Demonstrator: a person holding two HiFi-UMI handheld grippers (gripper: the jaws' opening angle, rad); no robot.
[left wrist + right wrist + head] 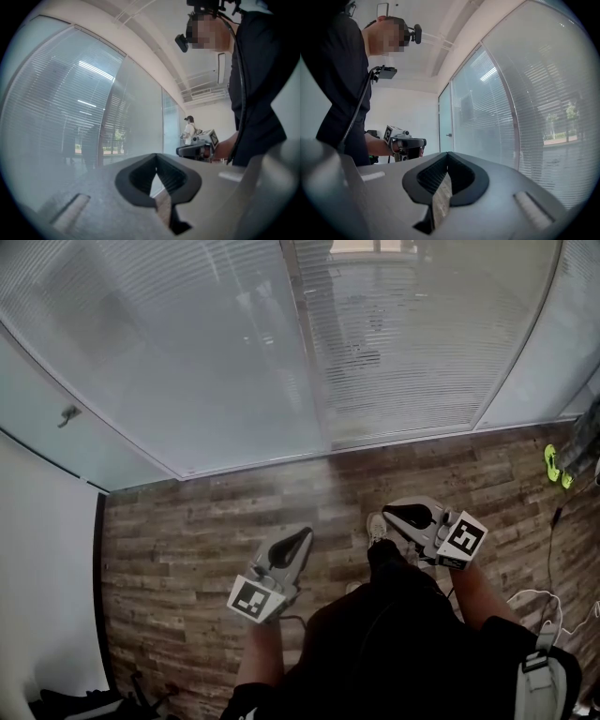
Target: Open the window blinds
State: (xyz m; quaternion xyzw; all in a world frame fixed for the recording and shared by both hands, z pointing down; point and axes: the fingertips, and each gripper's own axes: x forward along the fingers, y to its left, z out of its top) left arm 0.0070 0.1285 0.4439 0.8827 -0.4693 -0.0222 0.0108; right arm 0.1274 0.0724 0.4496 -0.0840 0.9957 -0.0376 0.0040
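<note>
The window blinds [187, 343] hang lowered behind tall glass panels, their slats covering the glass; they also show as blinds [56, 108] in the left gripper view and blinds [534, 108] in the right gripper view. My left gripper [300, 540] is held level over the floor, well short of the glass, shut with nothing between its jaws; its tips meet at the left gripper [156, 157]. My right gripper [401, 512] is beside it, also shut and empty, with tips touching at the right gripper [448, 155]. Each gripper view catches the other gripper: the right one [194, 149], the left one [410, 143].
Wood-plank floor [187, 540] runs up to the glass wall. A white wall [37, 568] stands at the left, with a door handle [67, 414] on the glass there. Cables [553, 549] and a yellow-green item [553, 465] lie at the right. Another person [190, 129] stands far off.
</note>
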